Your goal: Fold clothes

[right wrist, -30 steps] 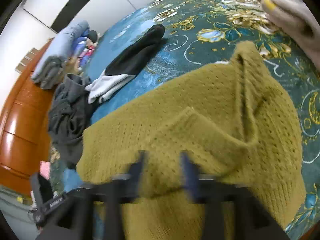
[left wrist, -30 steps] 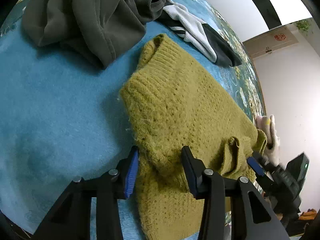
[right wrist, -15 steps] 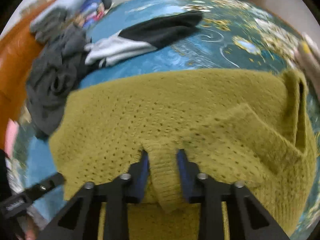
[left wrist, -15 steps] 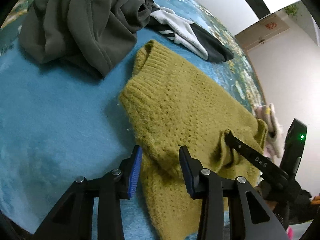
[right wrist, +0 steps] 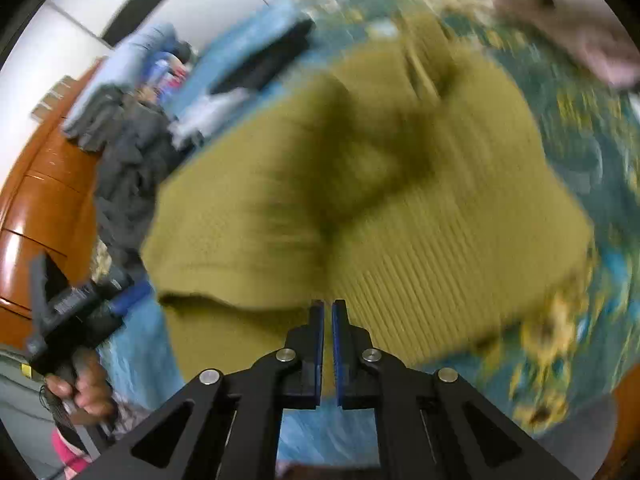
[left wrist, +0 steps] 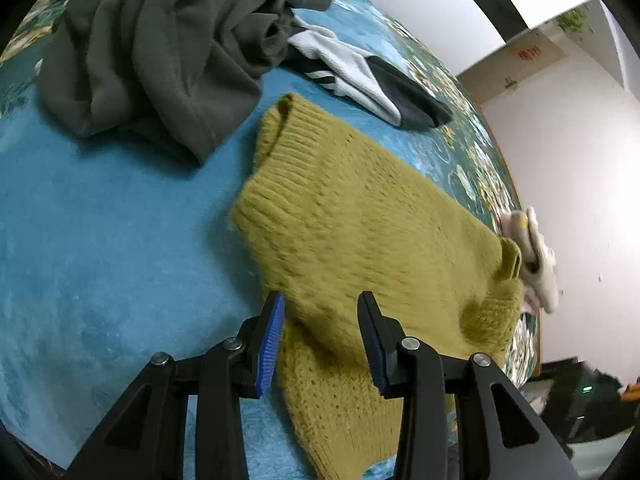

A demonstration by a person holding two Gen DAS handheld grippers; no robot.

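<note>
An olive-yellow knit sweater (left wrist: 360,240) lies partly folded on a teal bedspread (left wrist: 100,240). My left gripper (left wrist: 320,320) is open, its blue-padded jaws on either side of a raised fold at the sweater's near edge. In the blurred right wrist view the sweater (right wrist: 400,208) fills the middle. My right gripper (right wrist: 327,312) is shut with nothing between its jaws, just above the sweater's near edge. The left gripper's handle and the hand holding it show in the right wrist view (right wrist: 68,320).
A dark grey garment (left wrist: 160,48) is heaped at the back left. A black-and-white garment (left wrist: 368,76) lies behind the sweater. A pale cloth item (left wrist: 536,256) sits at the bed's right edge. A wooden headboard (right wrist: 36,200) and stacked clothes (right wrist: 132,68) stand at left.
My right gripper has let go of the sweater fold it held, closed fully and pulled back quickly. The fold now lies flatter. My left gripper has stayed open over the near edge.
</note>
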